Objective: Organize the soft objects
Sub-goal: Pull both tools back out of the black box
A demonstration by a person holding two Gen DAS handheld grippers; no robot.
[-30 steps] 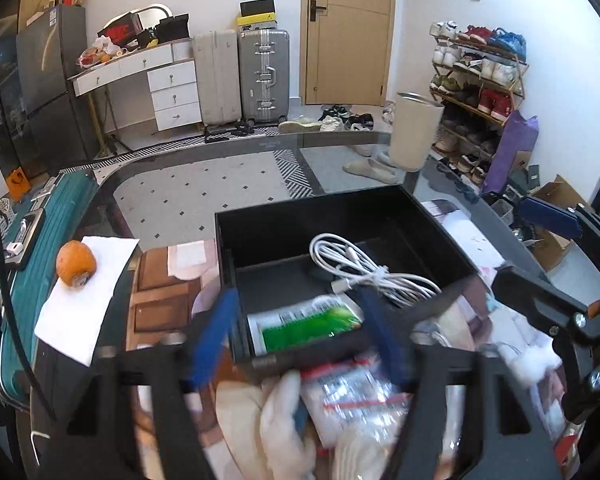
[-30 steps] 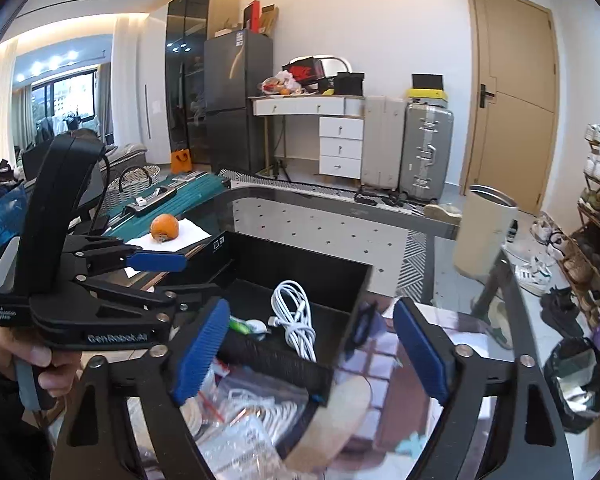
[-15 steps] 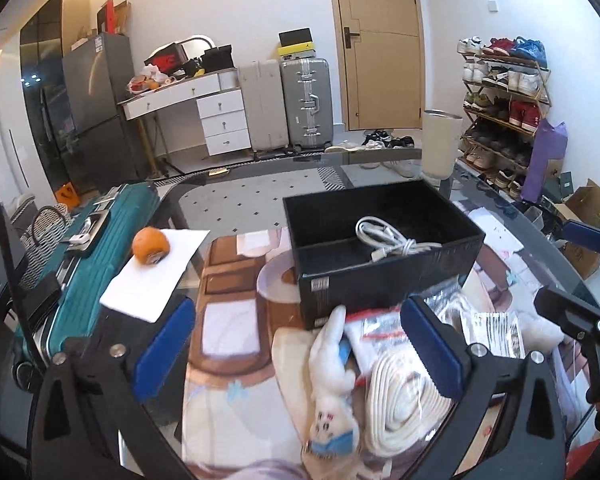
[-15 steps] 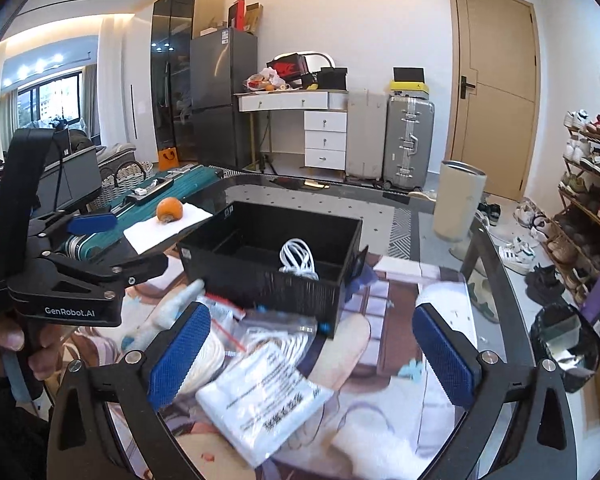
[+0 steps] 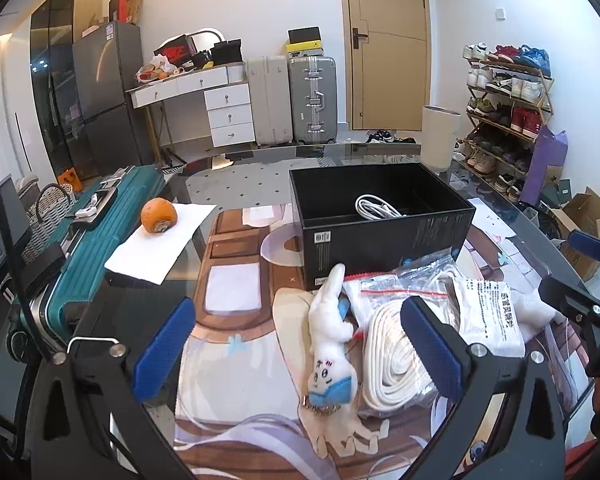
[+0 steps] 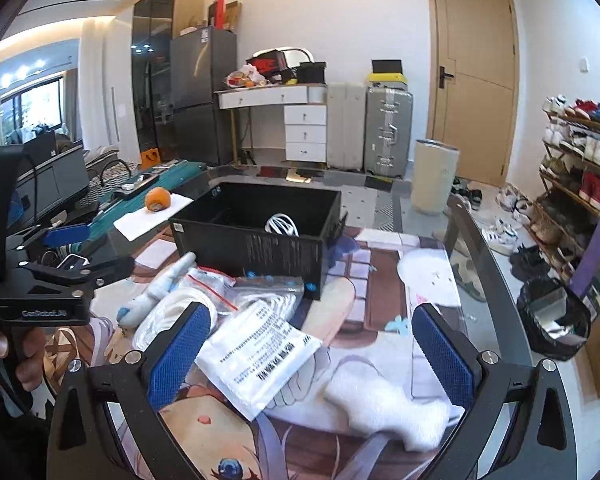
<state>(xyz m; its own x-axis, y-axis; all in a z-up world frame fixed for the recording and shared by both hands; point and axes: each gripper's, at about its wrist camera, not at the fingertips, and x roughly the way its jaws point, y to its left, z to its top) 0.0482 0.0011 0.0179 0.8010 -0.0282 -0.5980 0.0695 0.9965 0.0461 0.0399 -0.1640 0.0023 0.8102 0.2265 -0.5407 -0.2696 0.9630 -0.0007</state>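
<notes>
Glass table [image 5: 228, 184], black box [image 5: 380, 236] — grippers open

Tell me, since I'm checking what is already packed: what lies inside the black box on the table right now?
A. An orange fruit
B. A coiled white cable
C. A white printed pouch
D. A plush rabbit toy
B: a coiled white cable shows over the rim of the black box, while the plush rabbit toy and the white printed pouch lie on the table in front of it.
</notes>
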